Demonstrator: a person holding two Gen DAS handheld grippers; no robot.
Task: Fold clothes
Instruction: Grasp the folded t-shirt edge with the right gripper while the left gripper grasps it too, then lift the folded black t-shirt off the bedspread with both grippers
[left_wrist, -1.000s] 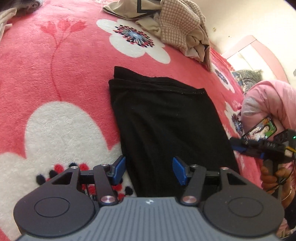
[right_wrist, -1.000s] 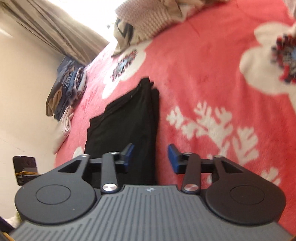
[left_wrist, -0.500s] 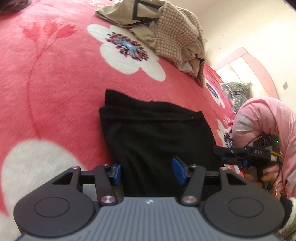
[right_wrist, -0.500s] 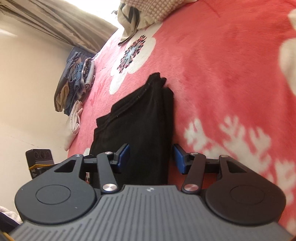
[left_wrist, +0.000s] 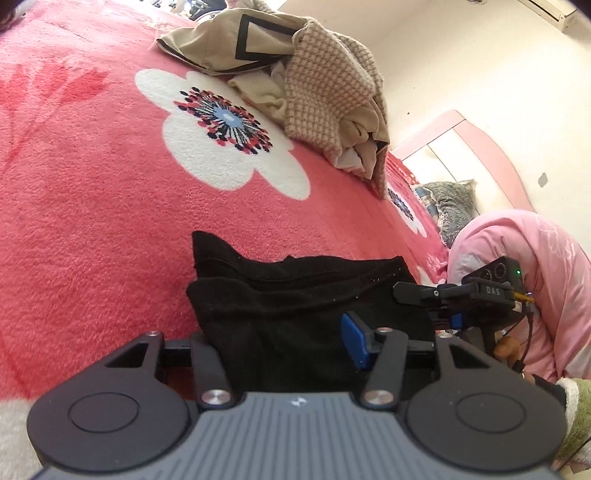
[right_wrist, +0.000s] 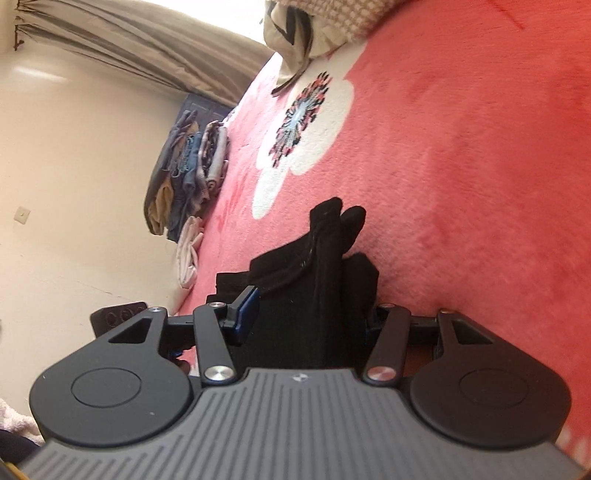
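Black garment (left_wrist: 295, 306) at the lower centre — soft, light, limp; take its near corners. Left gripper (left_wrist: 288, 347) fingers closing around cloth, right gripper (right_wrist: 310, 314) half-open astride it.

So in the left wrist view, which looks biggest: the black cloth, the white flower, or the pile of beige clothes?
1. Black cloth, though it is nearest the camera.
2. and 3. Pile of beige clothes and white flower look too alike to rank.
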